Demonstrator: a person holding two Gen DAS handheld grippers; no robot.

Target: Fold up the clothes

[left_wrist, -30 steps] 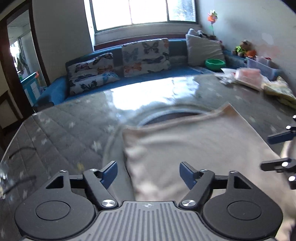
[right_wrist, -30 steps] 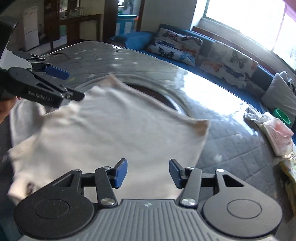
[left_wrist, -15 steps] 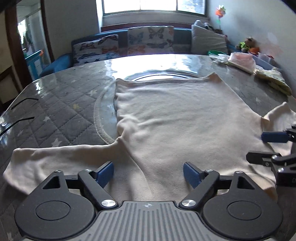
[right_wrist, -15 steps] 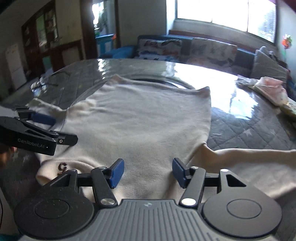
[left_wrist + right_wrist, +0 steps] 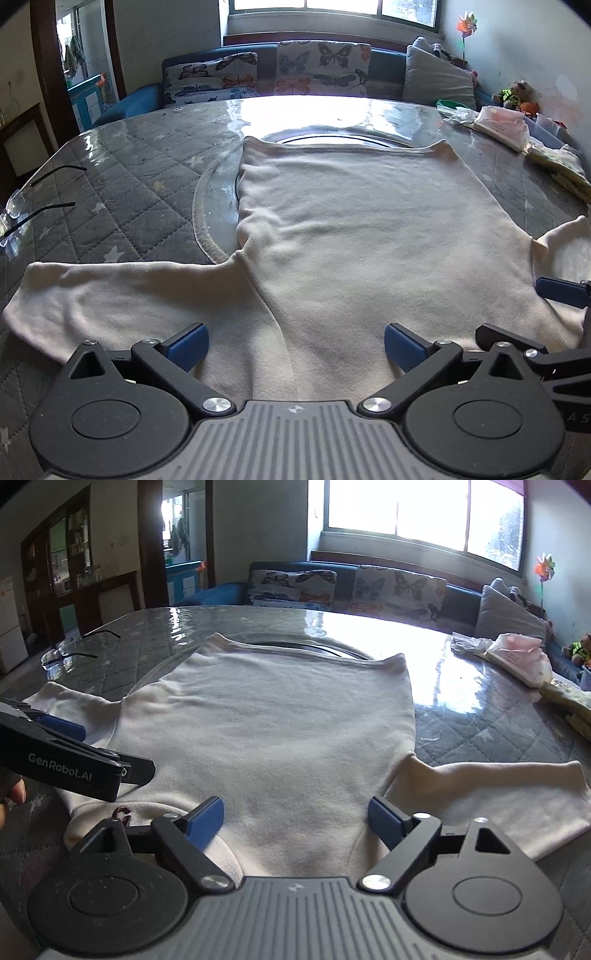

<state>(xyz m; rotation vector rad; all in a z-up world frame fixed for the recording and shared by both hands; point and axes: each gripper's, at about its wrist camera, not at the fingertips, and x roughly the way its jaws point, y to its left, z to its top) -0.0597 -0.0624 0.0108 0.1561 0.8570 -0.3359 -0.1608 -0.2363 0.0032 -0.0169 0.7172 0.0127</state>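
Cream long-sleeved sweatshirt (image 5: 354, 236) spread flat on the quilted bench (image 5: 122, 206), hem at the far edge over the round glass inset (image 5: 332, 138), sleeves stretched out left and right. Left gripper (image 5: 295, 341) released, jaws wide, hovering over the near shoulder. Right gripper (image 5: 295, 814) likewise released, above the collar end. Eyeglasses (image 5: 66, 655) lying near the bench's left edge, well apart. Folded pink cloth (image 5: 517, 657) and more fabric along the right edge. Bare quilt showing on both sides.
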